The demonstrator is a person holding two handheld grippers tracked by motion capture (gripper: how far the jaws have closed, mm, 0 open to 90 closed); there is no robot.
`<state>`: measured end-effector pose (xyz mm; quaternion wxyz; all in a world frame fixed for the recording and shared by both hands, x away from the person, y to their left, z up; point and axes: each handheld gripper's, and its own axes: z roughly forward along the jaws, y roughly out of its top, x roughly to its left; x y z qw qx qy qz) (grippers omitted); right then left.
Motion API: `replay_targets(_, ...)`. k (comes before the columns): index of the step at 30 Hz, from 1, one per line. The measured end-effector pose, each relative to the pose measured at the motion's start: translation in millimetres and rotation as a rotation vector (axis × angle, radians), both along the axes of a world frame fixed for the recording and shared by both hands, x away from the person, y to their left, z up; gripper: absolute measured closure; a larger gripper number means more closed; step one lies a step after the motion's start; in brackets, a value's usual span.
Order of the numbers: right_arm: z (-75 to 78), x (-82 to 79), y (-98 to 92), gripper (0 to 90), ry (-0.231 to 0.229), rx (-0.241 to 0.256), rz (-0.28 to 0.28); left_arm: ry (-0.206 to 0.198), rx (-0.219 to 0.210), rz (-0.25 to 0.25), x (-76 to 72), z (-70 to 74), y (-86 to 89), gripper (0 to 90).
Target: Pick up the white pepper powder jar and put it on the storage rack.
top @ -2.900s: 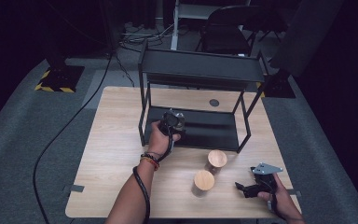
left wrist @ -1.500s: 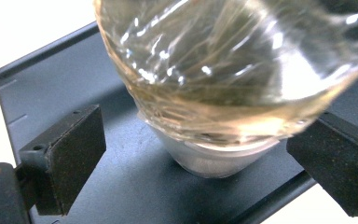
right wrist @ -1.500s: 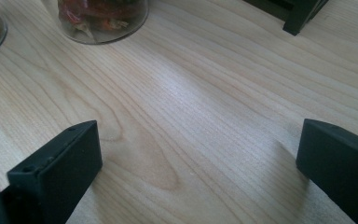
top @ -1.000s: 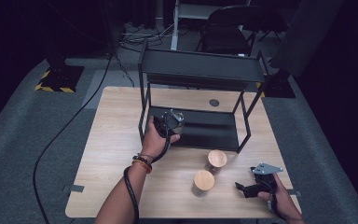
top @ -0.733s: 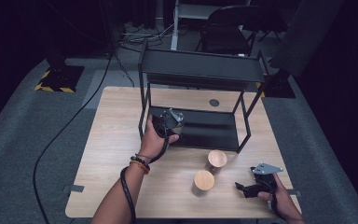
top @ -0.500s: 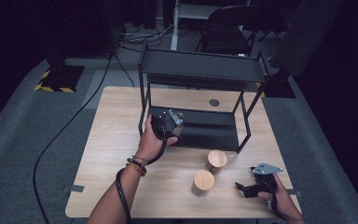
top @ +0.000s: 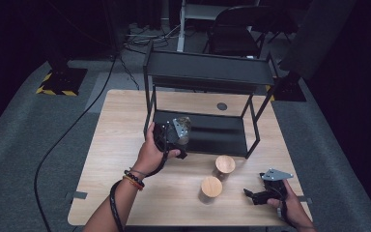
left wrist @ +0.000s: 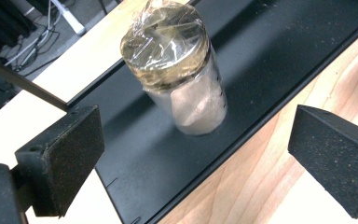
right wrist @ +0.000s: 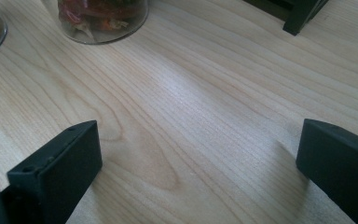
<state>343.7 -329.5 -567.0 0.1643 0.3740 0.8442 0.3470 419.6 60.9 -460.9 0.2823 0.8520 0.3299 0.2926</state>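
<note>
Overhead, a pale wooden table stands on grey carpet in a dark room, carrying a black two-tier rack and two wood-lidded jars. Along the left gripper, jaws released, a plastic-wrapped jar stands on the rack's lower shelf. Along the right gripper, jaws released over bare wood.

Left forearm entered from bottom, angled up and right; beaded bracelets at wrist, cable trailing along arm. Left hand gripped left gripper, jaws spread wide, nothing between them. Right hand low at right, holding right gripper pointed left, jaws wide apart, empty.
</note>
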Motion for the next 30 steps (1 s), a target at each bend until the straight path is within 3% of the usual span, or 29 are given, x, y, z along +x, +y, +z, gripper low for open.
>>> replay_targets(13, 0.0, 0.0, 0.0, 0.0, 0.000, 0.000, 0.000, -0.022, 0.057, -0.015, -24.2, -10.8, 15.6, 2.9)
replay_targets(30, 0.0, 0.0, 0.0, 0.0, 0.000, 0.000, 0.000, 0.009, 0.062, 0.006, -43.5, -36.7, 43.5, 2.9)
